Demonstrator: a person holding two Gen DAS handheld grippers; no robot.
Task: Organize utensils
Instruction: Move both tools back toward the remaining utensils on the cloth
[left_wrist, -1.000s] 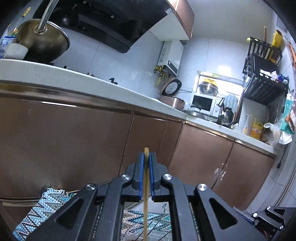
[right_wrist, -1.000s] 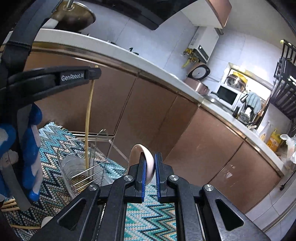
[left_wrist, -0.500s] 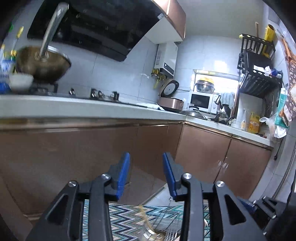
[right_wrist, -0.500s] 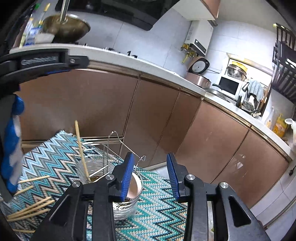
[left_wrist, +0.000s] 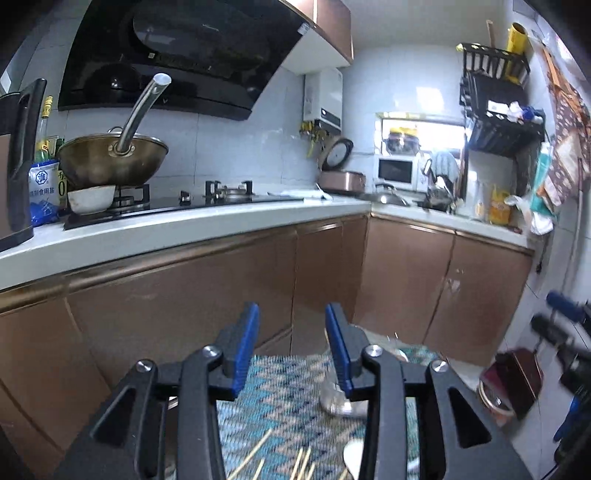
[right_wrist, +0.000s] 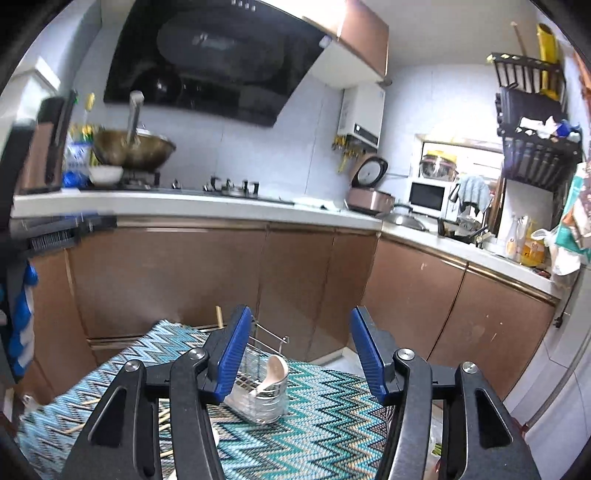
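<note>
- While both grippers point toward the brown kitchen cabinets (right_wrist: 303, 280), the left gripper (left_wrist: 291, 347) has its blue-padded fingers (left_wrist: 245, 347) parted with nothing between them.
- Its jaws came apart within the last second and now stand partly spread.
- On the right gripper (right_wrist: 301, 352), the fingers (right_wrist: 232, 354) have just been opening further and stand wide, released, gripping nothing.
- Below the right gripper, a metal utensil holder (right_wrist: 264, 387) with a wire frame sits on the zigzag-patterned cloth (right_wrist: 325, 424) covering the tabletop.
- One white spoon (right_wrist: 275, 371) leans inside the holder's cup, bowl end up.
- A wooden chopstick (right_wrist: 220, 316) sticks up behind the right gripper's near finger.
- More loose chopsticks (left_wrist: 301, 463) lie flat on the cloth nearer the cameras, beside another white spoon (left_wrist: 352, 458).
- From the left wrist, the holder shows only as a blurred shape past the right-hand finger.
</note>
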